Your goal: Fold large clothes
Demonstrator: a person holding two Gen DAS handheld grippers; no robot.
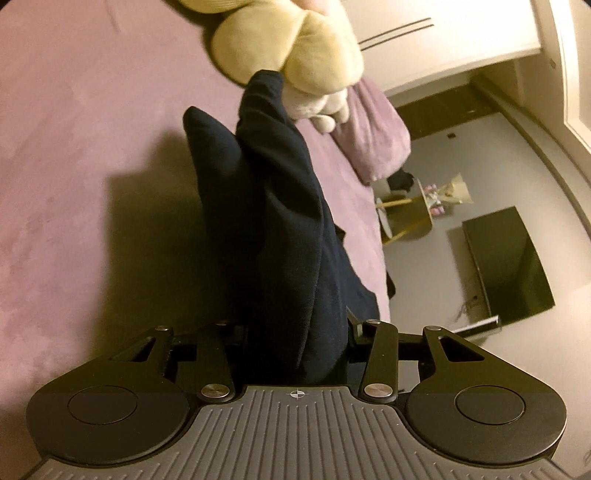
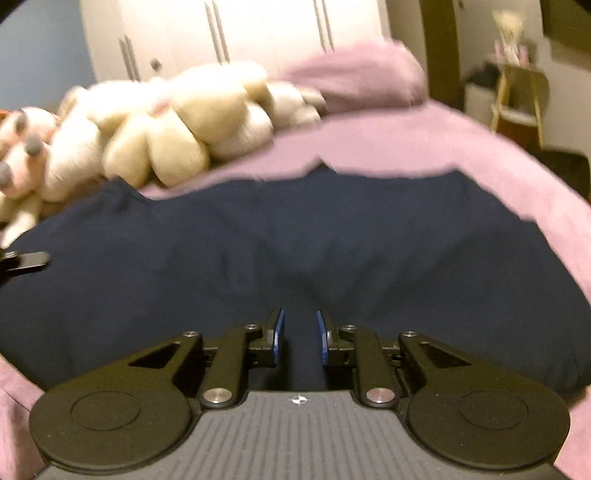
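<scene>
A large navy garment (image 2: 295, 251) lies spread on a pink-covered bed (image 2: 406, 140). My left gripper (image 1: 295, 332) is shut on a bunched fold of the navy garment (image 1: 266, 206) and holds it lifted above the bed; its fingertips are hidden by the cloth. My right gripper (image 2: 299, 332) hovers low over the near part of the garment with its blue-padded jaws a little apart and nothing between them. A tip of the left gripper (image 2: 27, 260) shows at the left edge of the right wrist view.
Cream plush toys (image 2: 166, 125) (image 1: 295, 48) lie at the head of the bed beside a pink pillow (image 2: 354, 74) (image 1: 373, 140). White wardrobe doors (image 2: 240, 33) stand behind. A stool (image 1: 406, 214) and a dark cabinet (image 1: 509, 258) stand on the floor beside the bed.
</scene>
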